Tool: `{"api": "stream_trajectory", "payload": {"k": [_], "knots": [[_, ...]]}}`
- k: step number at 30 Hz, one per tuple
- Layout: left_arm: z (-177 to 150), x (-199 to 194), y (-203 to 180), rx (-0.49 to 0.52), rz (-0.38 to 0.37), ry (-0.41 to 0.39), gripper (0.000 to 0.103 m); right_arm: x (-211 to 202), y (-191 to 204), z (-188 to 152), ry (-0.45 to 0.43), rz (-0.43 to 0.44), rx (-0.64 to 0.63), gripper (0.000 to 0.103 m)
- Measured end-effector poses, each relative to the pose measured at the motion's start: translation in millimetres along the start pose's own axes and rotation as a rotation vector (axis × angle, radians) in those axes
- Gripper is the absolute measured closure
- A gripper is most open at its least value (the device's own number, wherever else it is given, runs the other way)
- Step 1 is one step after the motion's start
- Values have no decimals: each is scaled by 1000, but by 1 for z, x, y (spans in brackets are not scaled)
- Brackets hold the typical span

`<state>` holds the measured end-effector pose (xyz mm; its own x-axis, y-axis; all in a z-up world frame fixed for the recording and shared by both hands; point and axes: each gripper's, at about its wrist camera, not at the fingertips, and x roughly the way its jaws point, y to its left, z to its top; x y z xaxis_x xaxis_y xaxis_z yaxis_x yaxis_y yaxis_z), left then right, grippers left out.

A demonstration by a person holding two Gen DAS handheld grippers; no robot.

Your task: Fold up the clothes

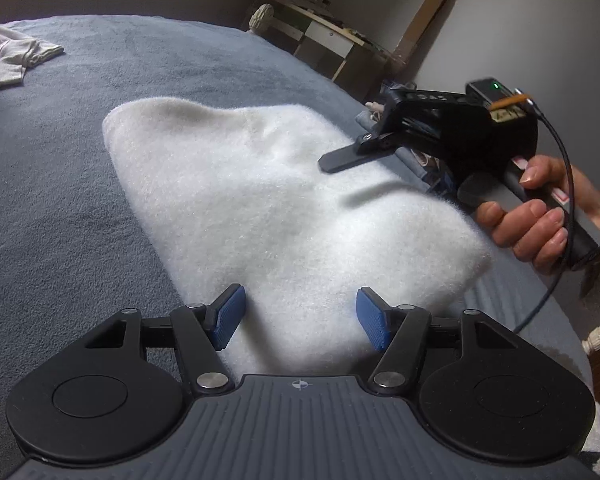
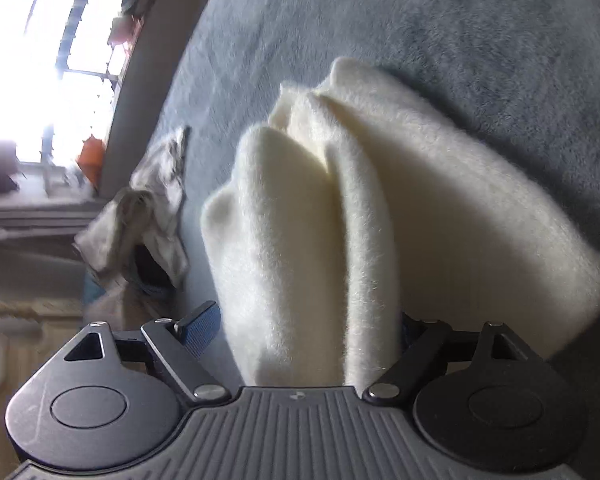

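A white fluffy garment [image 1: 268, 200] lies folded on the grey-blue bed cover [image 1: 60, 200]. My left gripper [image 1: 300, 316] stands open at its near end, and the cloth runs between the two blue pads [image 1: 230, 316] without being squeezed. A person's hand [image 1: 536, 216] holds my right gripper [image 1: 332, 164] just above the garment's right side; it shows side-on there. In the right wrist view the garment [image 2: 340, 200] rises in thick folds between the right gripper's [image 2: 304, 328] wide jaws. The left pad [image 2: 200, 324] stands clear of the cloth. The other pad is hidden behind it.
A crumpled pale garment [image 1: 8, 56] [image 2: 148, 216] lies at the far side of the bed. A low shelf unit [image 1: 324, 36] and a leaning cardboard piece [image 1: 424, 16] stand by the wall. The bed's right edge carries more cloth [image 1: 384, 128]. A bright window [image 2: 40, 60] lies beyond.
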<state>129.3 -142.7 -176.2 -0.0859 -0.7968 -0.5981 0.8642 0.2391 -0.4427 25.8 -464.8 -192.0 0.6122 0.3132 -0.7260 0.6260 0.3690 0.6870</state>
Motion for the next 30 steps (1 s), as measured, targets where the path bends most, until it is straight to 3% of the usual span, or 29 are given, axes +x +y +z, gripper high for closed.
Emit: {"api": "stream_trajectory", "payload": {"k": [3,5,8,12,19,24,26,30], "knots": [[-5,1,-8,51,20,-11,38,9,29,-17,36,-186,-180,28],[-6,0,-11,79,30,-16,38,11,44,-33,31,-273,-300,51],[-5,-12,-9,59,-14,-24,37,7,63,-38,3,-298,-378,69],[-8,-33,-12,111,-12,-36,35,-9,72,-36,-53,-238,-383,72],[-22,-19,-28,199,73,56,34,-16,102,-31,-101,-129,-410,72],[-23,-2,-34,180,159,89,34,-10,124,-32,-107,-109,-468,72],[-21,-5,-33,164,172,57,34,-12,125,-32,-113,-103,-487,72],[-21,2,-32,152,185,77,33,-22,119,-31,-133,-102,-545,72]]}}
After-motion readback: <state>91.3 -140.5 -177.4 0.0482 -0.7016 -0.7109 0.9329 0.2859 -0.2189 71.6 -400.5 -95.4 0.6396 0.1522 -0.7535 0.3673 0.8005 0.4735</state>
